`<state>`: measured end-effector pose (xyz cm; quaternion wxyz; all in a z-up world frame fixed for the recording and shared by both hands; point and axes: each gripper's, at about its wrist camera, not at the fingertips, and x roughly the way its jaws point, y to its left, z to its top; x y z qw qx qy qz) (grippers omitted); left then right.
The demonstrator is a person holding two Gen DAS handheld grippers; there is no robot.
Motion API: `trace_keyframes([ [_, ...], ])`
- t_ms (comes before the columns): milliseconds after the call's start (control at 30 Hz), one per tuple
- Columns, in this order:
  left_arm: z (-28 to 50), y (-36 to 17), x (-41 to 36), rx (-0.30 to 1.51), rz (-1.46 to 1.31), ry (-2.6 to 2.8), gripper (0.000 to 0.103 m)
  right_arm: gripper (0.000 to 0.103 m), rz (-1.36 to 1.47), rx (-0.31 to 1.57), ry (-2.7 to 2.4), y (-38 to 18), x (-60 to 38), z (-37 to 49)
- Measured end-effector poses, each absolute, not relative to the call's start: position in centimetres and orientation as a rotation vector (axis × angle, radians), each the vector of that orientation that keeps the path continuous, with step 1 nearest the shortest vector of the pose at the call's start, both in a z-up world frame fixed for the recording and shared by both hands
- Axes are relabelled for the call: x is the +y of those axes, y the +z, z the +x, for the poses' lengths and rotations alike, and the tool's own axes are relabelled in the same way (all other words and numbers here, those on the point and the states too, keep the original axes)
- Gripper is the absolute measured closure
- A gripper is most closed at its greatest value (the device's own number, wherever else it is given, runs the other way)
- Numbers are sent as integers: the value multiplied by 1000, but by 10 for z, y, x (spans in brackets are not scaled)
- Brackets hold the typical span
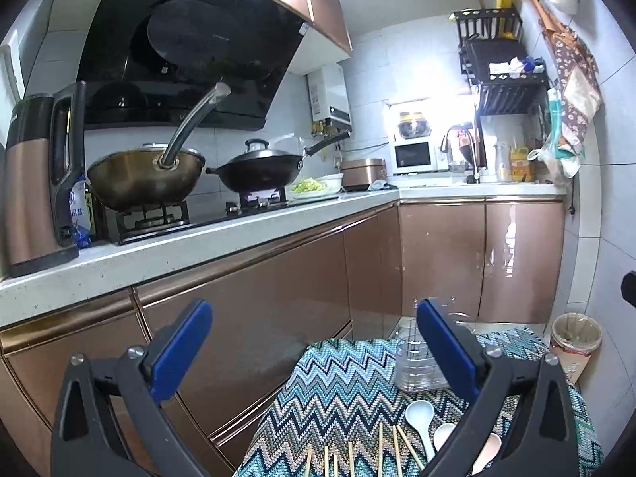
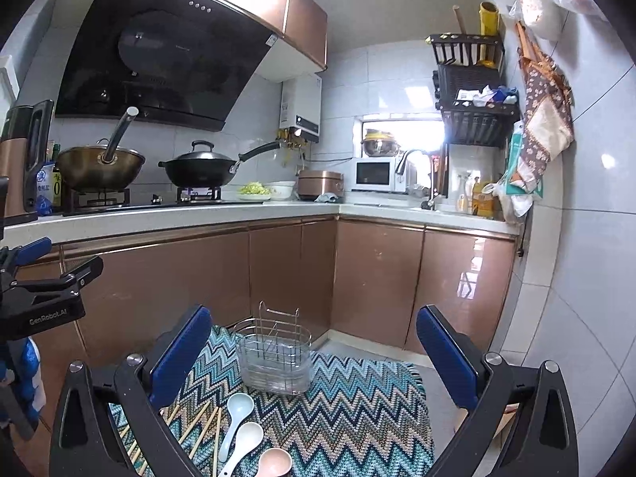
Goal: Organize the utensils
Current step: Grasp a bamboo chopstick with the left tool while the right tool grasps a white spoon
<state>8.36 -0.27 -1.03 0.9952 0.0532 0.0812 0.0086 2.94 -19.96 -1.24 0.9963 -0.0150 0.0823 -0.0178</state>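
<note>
Zigzag-patterned cloth (image 2: 338,409) is spread over the tabletop. On it stands a wire utensil holder (image 2: 276,357) in a clear tray; three spoons (image 2: 238,433) and several chopsticks (image 2: 198,433) are laid just before it. Left tongs (image 1: 314,361) and right tongs (image 2: 314,361) are both held wide open, empty, above the cloth. Kitchen cabinets (image 2: 373,278) are seen behind, a bin (image 1: 576,338) beside.

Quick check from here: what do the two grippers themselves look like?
Both match: the left gripper and right gripper have black plastic arms with triangular cutouts, silver pivot bolts and flat blue pads. White "GenRobot.AI" lettering marks the left one's black body. No cables or sleeves show.
</note>
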Motion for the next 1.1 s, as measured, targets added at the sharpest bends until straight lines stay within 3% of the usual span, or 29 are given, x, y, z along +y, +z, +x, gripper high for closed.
trace_keyframes([
  [267,123,-27,36,307,62,55,0,0,0,239,80,-28,-208,51],
  [400,148,-57,60,478,24,41,0,0,33,309,122,-40,-215,66],
  [500,168,-87,70,611,-7,9,0,4,71,395,146,-55,-223,83],
  [633,183,-119,70,757,-48,-97,3,21,85,531,145,-82,-231,106],
  [700,190,-132,65,822,-65,-152,15,29,103,599,165,-95,-234,117],
  [767,200,-148,59,898,-77,-203,40,41,125,649,193,-107,-237,127],
  [800,206,-157,57,942,-95,-236,44,43,139,673,212,-113,-238,132],
  [867,216,-173,53,1016,-122,-277,62,50,168,722,251,-125,-241,142],
  [967,230,-198,48,1118,-144,-310,76,57,197,797,311,-143,-241,159],
  [1100,246,-222,48,1203,-171,-297,86,62,218,865,371,-163,-239,177],
])
